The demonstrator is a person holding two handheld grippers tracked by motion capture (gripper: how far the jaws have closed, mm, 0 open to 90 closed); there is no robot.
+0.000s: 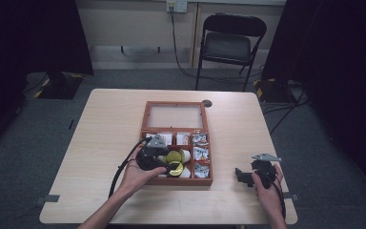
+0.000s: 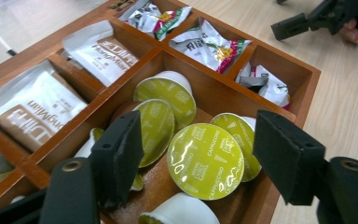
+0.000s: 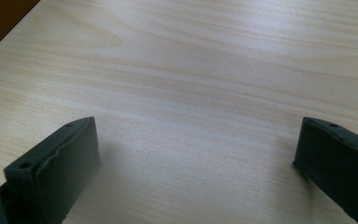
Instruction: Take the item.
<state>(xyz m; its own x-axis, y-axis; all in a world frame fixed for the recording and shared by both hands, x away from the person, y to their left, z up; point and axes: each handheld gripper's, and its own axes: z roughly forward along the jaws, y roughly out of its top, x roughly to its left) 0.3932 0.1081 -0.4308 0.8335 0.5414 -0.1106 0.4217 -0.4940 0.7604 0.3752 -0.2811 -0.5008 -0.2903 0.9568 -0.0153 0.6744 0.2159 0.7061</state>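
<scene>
While the left hand-held gripper (image 2: 193, 161) hangs over the box's (image 1: 146, 125) near compartment, jaws apart straddling a cappuccino capsule (image 2: 205, 161), likely lining up a pick | right hand-held gripper (image 1: 246, 176) idle, apart, on counter (image 1: 109, 119).

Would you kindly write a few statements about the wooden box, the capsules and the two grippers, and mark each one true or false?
1. The wooden box has its lid open. True.
2. The left gripper is over the compartment of green-lidded capsules. True; one capsule lies between its jaws, and the pads do not press on it.
3. The right gripper holds a sachet. False: its jaws are open over the bare table, with nothing between them.
4. The capsules have red lids. False: the lids are yellow-green.
5. The sachets lie in compartments apart from the capsules. True.
6. The right gripper is inside the box. False: it is on the table to the right of the box.
</scene>
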